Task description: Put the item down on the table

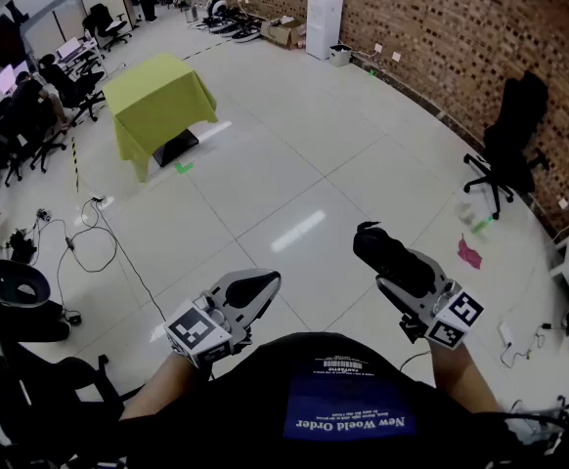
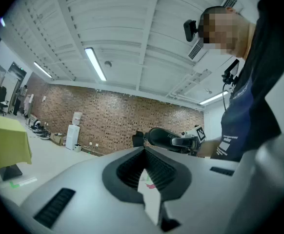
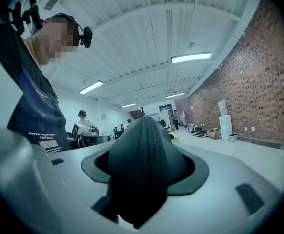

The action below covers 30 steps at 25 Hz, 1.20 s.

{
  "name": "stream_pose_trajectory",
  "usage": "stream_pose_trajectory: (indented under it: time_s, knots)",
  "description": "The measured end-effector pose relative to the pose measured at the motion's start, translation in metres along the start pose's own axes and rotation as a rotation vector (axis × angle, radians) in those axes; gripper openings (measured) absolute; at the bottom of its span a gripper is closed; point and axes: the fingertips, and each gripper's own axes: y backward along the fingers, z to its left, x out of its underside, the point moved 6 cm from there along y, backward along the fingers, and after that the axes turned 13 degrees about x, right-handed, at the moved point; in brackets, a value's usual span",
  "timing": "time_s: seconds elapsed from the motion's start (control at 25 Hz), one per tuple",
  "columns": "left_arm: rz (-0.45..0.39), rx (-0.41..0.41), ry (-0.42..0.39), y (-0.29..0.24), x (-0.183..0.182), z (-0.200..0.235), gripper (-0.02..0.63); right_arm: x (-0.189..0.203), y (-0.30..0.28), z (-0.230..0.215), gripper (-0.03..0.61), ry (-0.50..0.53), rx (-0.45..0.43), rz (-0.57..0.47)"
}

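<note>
My right gripper (image 1: pixel 402 267) is shut on a black zipped case (image 1: pixel 382 247), held in the air above the tiled floor. In the right gripper view the case (image 3: pixel 144 172) fills the space between the jaws, zip facing the camera. My left gripper (image 1: pixel 257 283) is to its left at about the same height, its jaws together with nothing in them; its pads (image 2: pixel 132 167) meet at the tip. The left gripper view also catches the right gripper with the case (image 2: pixel 164 136). A table under a yellow-green cloth (image 1: pixel 157 101) stands far ahead on the left.
A black office chair (image 1: pixel 509 135) stands by the brick wall on the right, with a pink scrap (image 1: pixel 469 253) on the floor near it. Cables (image 1: pixel 94 237) trail over the floor at left. Desks with seated people (image 1: pixel 16 110) line the left side, and a water dispenser (image 1: pixel 324 22) stands at the back.
</note>
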Motion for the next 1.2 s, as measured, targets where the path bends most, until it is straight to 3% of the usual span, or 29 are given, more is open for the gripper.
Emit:
stream_pose_trajectory:
  time_s: [0.44, 0.64, 0.88, 1.2]
  knots:
    - [0.03, 0.032, -0.004, 0.06, 0.0, 0.049, -0.008, 0.01, -0.044, 0.029, 0.261, -0.028, 0.09, 0.0]
    - [0.039, 0.063, 0.006, 0.04, 0.005, 0.07, -0.008, 0.013, -0.053, 0.011, 0.261, -0.036, 0.114, 0.009]
    - [0.06, 0.088, 0.008, -0.033, 0.006, 0.098, -0.008, 0.011, -0.052, -0.067, 0.261, -0.051, 0.137, -0.004]
    - [0.042, 0.027, -0.01, -0.158, -0.024, 0.156, -0.008, -0.03, -0.065, -0.214, 0.261, -0.015, 0.118, 0.007]
